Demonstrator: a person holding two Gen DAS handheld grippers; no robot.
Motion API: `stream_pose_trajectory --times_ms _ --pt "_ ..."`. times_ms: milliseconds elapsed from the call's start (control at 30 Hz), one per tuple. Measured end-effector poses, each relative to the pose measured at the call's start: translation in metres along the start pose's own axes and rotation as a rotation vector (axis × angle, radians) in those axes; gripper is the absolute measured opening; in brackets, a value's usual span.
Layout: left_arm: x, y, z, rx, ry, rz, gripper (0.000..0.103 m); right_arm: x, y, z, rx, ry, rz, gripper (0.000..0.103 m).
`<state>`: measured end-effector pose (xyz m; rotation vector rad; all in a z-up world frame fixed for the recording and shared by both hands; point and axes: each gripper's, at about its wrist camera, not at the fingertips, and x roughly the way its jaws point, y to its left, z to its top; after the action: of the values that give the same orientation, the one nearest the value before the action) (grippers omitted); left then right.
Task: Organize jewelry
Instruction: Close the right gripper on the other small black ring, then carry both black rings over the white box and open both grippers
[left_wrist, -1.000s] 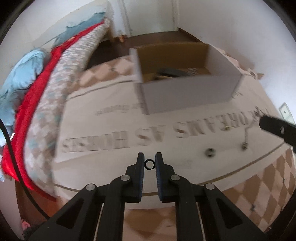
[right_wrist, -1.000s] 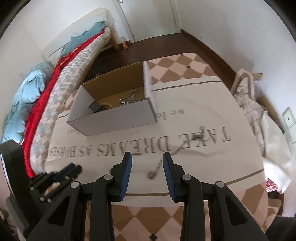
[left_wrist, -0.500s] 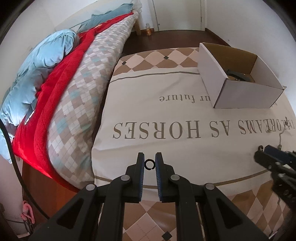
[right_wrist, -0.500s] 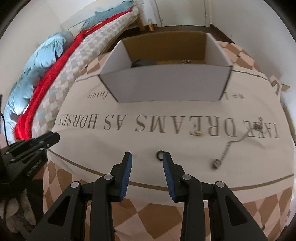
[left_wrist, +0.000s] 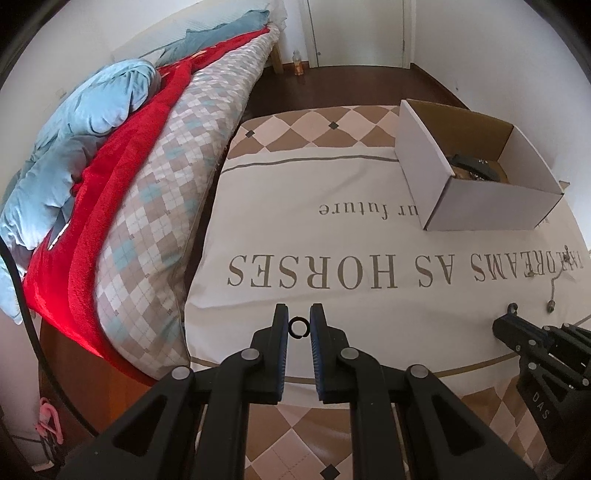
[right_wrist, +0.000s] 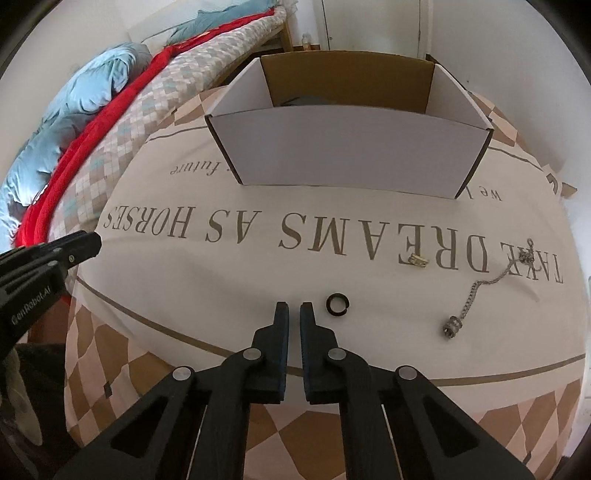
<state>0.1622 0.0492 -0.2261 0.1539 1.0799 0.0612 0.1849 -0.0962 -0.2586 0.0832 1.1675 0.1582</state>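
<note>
My left gripper (left_wrist: 299, 311) is shut on a small black ring (left_wrist: 298, 319), pinched between its fingertips above the cloth's front left edge. In the right wrist view, my right gripper (right_wrist: 294, 307) is closing, its jaws nearly together with nothing between them. A second black ring (right_wrist: 328, 305) lies on the cloth just right of its tips, untouched. Further right lie a silver chain with a bead (right_wrist: 453, 326) and a small gold piece (right_wrist: 418, 260). A white cardboard box (right_wrist: 351, 151) stands open behind, with dark items (left_wrist: 476, 168) inside.
A printed cream cloth (left_wrist: 332, 236) covers the surface. To the left runs a bed with a checked quilt (left_wrist: 155, 206), a red blanket (left_wrist: 92, 229) and a blue duvet (left_wrist: 74, 122). The cloth's front edge drops off just below both grippers. Each gripper shows at the other view's side.
The right jaws have gone from wide apart to nearly together; the loose ring now lies right of the tips. The left view swung away from the box a second ago, then held still.
</note>
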Motion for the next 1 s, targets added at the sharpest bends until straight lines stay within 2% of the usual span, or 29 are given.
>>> stream_pose_trajectory --times_ms 200,267,333,600,833,867,933,1000 --pt "-0.005 0.002 0.003 -0.011 -0.008 -0.009 0.009 -0.016 -0.006 0.006 0.045 -0.030 0.027 0.009" --pt "-0.005 0.000 0.005 -0.013 -0.012 -0.015 0.009 -0.029 -0.015 0.012 0.068 -0.068 0.036 0.020" --pt "-0.006 -0.002 0.007 -0.014 -0.014 -0.021 0.009 -0.027 -0.019 0.015 0.064 -0.053 0.020 0.029" --pt "-0.005 -0.007 0.012 -0.021 -0.017 -0.049 0.009 -0.003 -0.025 0.011 0.054 0.014 -0.007 0.030" --pt "-0.004 -0.004 0.011 -0.022 -0.013 -0.052 0.009 -0.002 -0.020 0.007 0.034 -0.005 -0.029 0.029" --pt "-0.004 -0.004 0.011 -0.025 -0.012 -0.053 0.009 -0.002 -0.019 0.006 0.026 -0.009 -0.031 0.028" --pt "-0.005 -0.004 0.011 -0.025 -0.013 -0.052 0.009 -0.001 -0.015 0.004 0.002 -0.012 -0.033 0.012" --pt "-0.006 -0.005 0.011 -0.026 -0.014 -0.057 0.009 -0.003 -0.014 0.001 -0.008 -0.021 -0.031 0.012"
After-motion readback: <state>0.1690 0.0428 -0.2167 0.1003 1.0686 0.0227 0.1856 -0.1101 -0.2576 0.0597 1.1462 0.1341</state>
